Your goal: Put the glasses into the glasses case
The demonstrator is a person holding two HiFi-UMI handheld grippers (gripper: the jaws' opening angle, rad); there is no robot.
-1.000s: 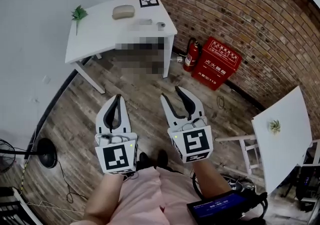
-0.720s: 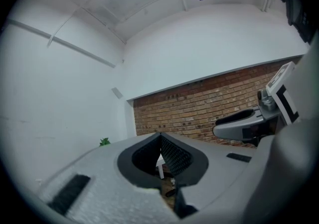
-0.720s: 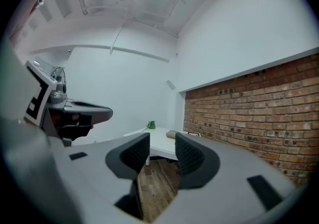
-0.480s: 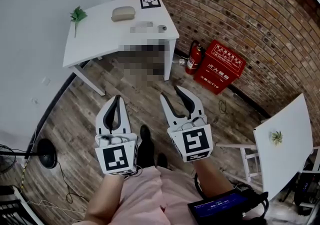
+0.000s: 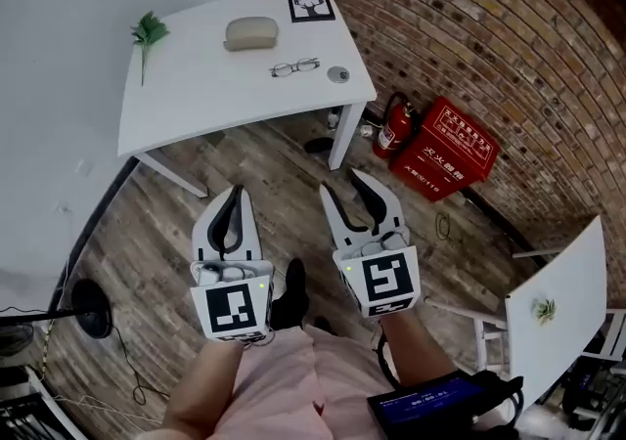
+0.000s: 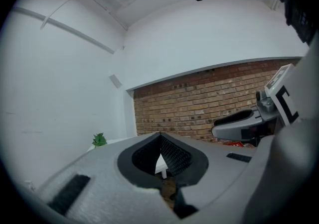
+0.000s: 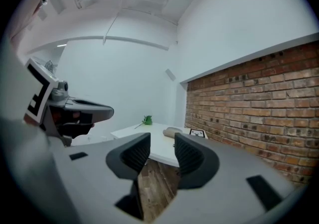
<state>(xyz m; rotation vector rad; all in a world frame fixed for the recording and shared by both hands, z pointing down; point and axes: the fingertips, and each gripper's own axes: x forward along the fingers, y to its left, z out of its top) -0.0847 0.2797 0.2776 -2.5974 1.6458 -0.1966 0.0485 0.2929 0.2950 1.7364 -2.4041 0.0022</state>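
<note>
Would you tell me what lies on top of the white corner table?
On the table lie a closed glasses case, the glasses, a green sprig, a deer-print card and a small round object. The case's inside is hidden.

Right gripper (image 7: 162,143) jaws stand apart, have just been closing slightly, nothing between. White rectangular table (image 7: 131,132) ahead carries a beige oval glasses case (image 7: 171,132) and a green plant sprig (image 7: 145,119).

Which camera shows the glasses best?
The head view: the glasses lie in plain sight on the table, apart from the glasses case. The right gripper view shows that table far off, glasses too small to tell; the left gripper view shows none.
</note>
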